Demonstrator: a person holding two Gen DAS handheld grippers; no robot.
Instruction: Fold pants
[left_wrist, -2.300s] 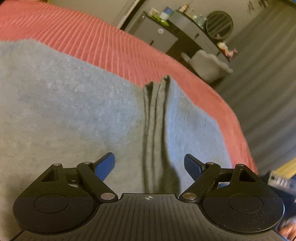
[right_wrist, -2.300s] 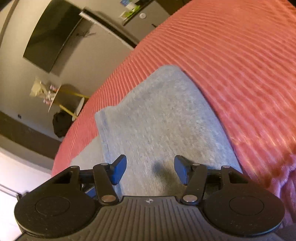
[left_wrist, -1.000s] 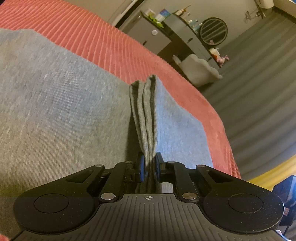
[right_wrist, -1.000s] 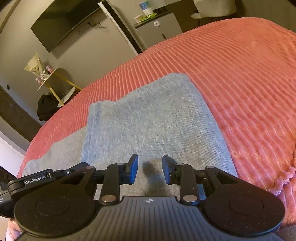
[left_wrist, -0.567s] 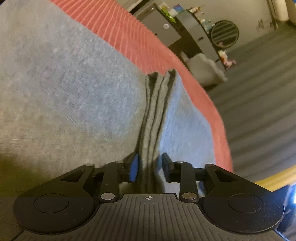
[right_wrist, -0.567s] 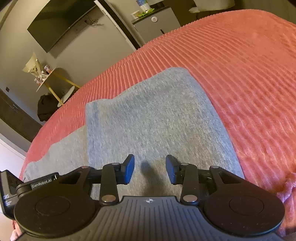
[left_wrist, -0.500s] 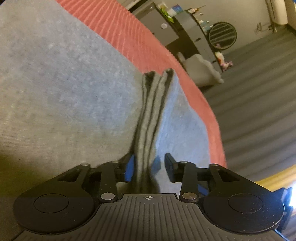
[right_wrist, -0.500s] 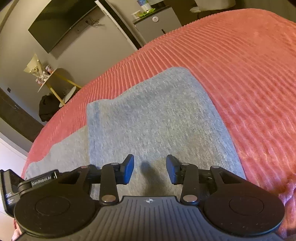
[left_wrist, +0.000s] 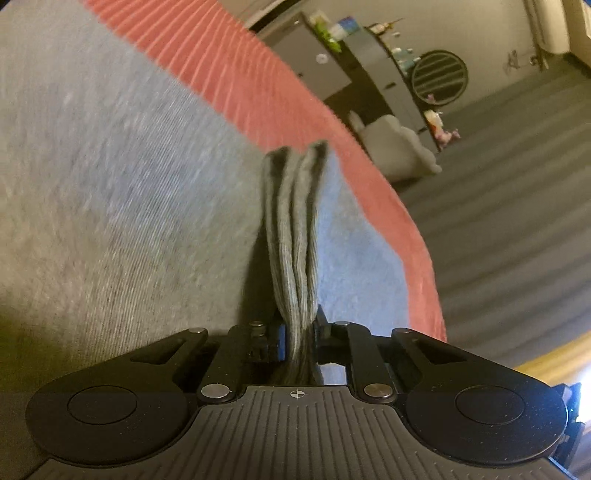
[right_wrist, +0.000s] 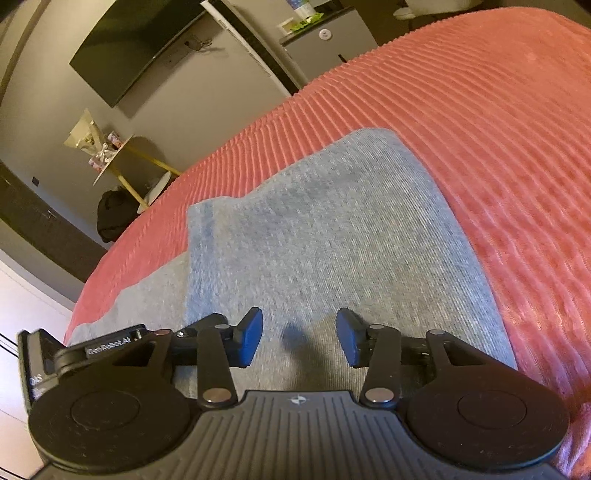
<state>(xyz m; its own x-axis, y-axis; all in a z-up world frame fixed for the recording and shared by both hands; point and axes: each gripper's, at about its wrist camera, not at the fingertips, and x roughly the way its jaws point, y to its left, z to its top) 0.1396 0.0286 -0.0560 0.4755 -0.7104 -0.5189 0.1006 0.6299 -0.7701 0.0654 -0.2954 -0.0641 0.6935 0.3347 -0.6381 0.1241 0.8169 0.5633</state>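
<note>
Grey pants (left_wrist: 122, 206) lie folded on a red ribbed bedspread (left_wrist: 229, 70). In the left wrist view my left gripper (left_wrist: 297, 334) is shut on the stacked edge of the pants (left_wrist: 293, 236), whose several layers stand up in a ridge between the pads. The right wrist view shows the same pants (right_wrist: 325, 236) as a flat folded rectangle. Just above its near end hangs my right gripper (right_wrist: 299, 339), its jaws opening with nothing between them. The left gripper's body (right_wrist: 96, 350) shows at the left of that view.
The red bedspread (right_wrist: 480, 122) spreads wide to the right of the pants. Its edge drops to a grey carpet (left_wrist: 509, 206). A dark cabinet (left_wrist: 332, 66) and a pale chair (left_wrist: 399, 147) stand beyond the bed. A wall TV (right_wrist: 136, 48) and a side table (right_wrist: 122, 166) stand on the other side.
My left gripper opened off the folded edge half a second ago and has shut on it again. My right gripper's jaws have spread wider apart over the flat pants.
</note>
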